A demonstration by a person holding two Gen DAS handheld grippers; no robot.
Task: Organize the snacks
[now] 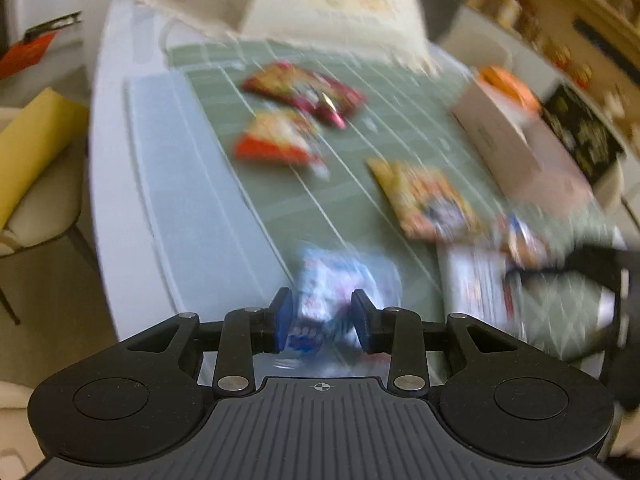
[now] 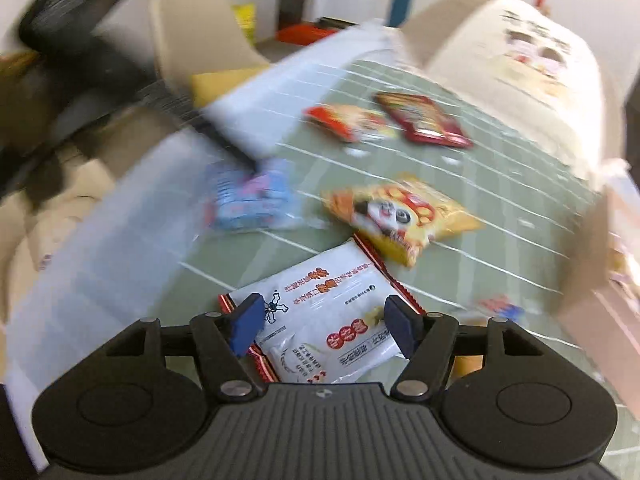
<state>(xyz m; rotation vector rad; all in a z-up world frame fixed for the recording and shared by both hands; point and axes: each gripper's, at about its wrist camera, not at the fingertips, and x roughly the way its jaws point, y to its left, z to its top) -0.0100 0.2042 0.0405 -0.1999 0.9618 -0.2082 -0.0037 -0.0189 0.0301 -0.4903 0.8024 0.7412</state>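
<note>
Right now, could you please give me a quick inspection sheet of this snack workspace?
Surface: white table with a green lined mat.
Job's things: blue snack packet, white snack packet, yellow panda packet, red-orange packet, dark red packet, open cardboard box.
Clutter: large cream bag at the mat's far end.
Grippers: left gripper shut on the blue packet; right gripper open around the white packet.
Cables: nothing seen.
Surroundings: chair, shelves; both views blurred.
</note>
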